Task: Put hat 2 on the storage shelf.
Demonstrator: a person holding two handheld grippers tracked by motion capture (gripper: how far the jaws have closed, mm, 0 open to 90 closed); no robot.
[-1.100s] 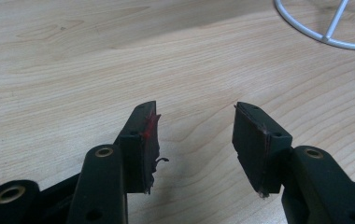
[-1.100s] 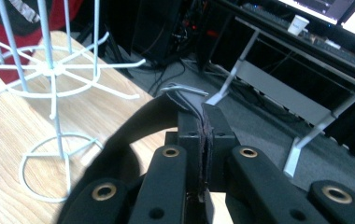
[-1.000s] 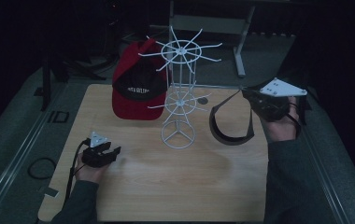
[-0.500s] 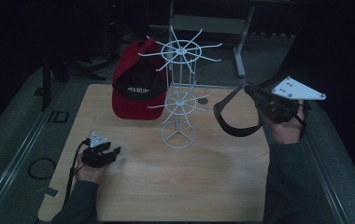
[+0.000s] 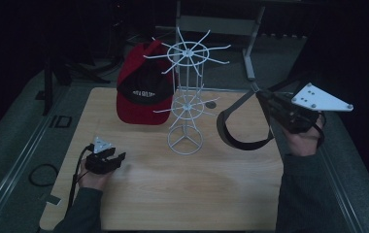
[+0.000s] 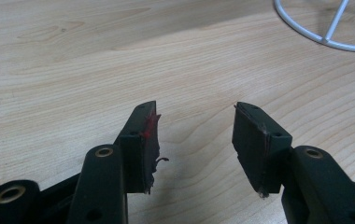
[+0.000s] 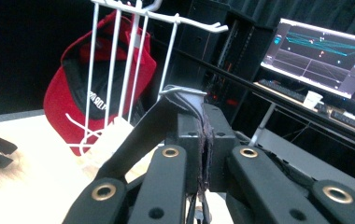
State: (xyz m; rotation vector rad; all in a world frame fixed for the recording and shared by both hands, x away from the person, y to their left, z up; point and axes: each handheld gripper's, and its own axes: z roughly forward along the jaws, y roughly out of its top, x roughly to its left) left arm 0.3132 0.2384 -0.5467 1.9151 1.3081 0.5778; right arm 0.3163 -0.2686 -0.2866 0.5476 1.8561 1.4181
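red cap (image 5: 141, 90) bears white lettering, unreadable.

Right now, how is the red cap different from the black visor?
The red baseball cap has a full crown; the black strap-like visor is an open loop. The cap leans beside the white wire rack, while the visor hangs in the air, clamped in the right gripper. Both are headwear.

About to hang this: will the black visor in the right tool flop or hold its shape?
The black visor probably holds its curve: its loop hangs open below the right tool, off the table. It looks light, so it may swing. The white wire rack looks thin; a bump might tip it.
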